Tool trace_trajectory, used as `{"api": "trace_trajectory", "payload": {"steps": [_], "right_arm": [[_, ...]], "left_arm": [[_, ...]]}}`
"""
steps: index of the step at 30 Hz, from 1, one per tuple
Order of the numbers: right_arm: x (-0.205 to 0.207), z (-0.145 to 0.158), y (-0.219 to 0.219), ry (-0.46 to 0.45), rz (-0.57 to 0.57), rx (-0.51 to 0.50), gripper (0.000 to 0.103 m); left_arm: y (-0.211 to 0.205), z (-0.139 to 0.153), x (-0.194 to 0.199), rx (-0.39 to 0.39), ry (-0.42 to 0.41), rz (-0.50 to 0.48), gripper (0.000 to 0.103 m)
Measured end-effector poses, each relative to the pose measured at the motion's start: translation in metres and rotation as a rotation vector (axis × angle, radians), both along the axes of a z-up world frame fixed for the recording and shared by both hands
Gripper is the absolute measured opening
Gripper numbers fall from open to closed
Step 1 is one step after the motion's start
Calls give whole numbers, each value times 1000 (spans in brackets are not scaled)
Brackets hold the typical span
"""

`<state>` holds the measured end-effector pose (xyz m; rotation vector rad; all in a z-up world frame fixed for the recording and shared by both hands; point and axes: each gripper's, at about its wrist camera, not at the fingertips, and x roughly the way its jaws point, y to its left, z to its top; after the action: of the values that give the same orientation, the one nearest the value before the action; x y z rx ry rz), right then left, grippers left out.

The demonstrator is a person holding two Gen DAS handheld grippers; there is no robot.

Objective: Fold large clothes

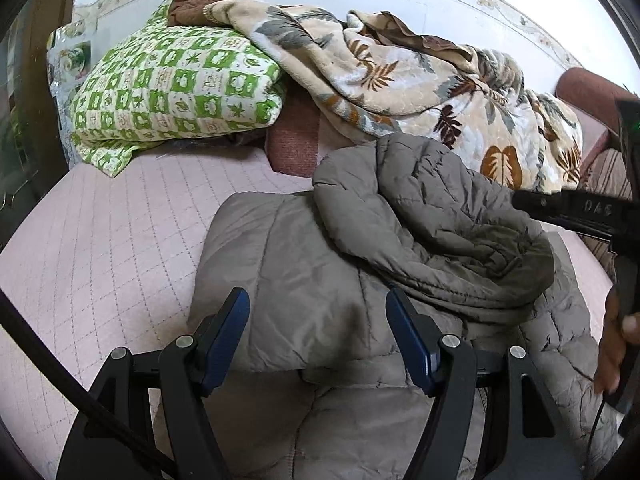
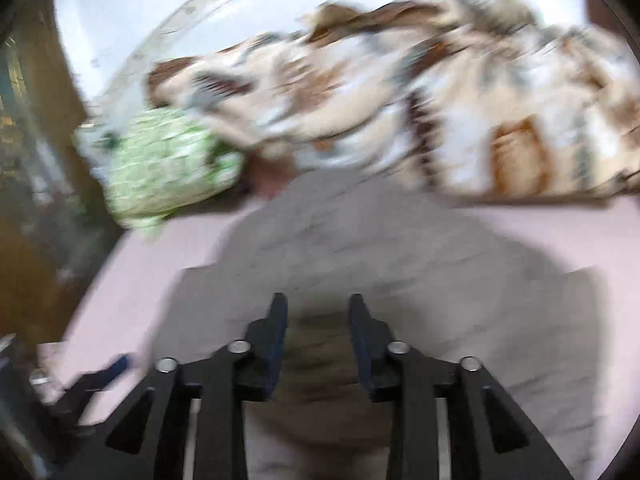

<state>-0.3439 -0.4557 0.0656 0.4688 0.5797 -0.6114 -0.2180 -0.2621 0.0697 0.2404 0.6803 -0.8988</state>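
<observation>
A grey-brown quilted puffer jacket (image 1: 320,256) lies on the pink quilted bed cover (image 1: 100,248). Its hood (image 1: 440,224) is folded over the body. My left gripper (image 1: 318,304) hovers over the jacket's near part, open and empty. The right gripper's body (image 1: 588,210) shows at the right edge of the left wrist view, above the hood. In the blurred right wrist view, my right gripper (image 2: 318,308) is open, with grey jacket fabric (image 2: 360,248) beneath and between its fingers. The left gripper (image 2: 88,380) shows at lower left there.
A green and white checked cushion (image 1: 176,92) lies at the back left. A beige leaf-print blanket (image 1: 400,80) is heaped along the back against the wall. A dark red cushion (image 1: 296,140) lies under them. A wooden frame (image 1: 36,80) stands at the left.
</observation>
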Motion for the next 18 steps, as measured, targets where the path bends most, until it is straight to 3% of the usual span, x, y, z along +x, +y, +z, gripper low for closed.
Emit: {"api": "trace_trajectory", "payload": {"steps": [4,9,11,14,18], "right_arm": [[-22,-32,-17,110,-45,21,43],[-15,-66,-13,188,-35,13,43],[-15,-56,-10,195,-48,-16,43],[-14,-29,7,114,-50,-64,43],[6,-16,34,75,47,-72,43]], "left_arm": [[-3,-2,-4,12,-6,-10,70],[-5,-4,-8,21,-19,-22,70],[-4,-3,-7,19,-22,-20,70],[-3,-3,-4,9,-7,-14,70],[-1,-3,-3,11,-6,-8,70]]}}
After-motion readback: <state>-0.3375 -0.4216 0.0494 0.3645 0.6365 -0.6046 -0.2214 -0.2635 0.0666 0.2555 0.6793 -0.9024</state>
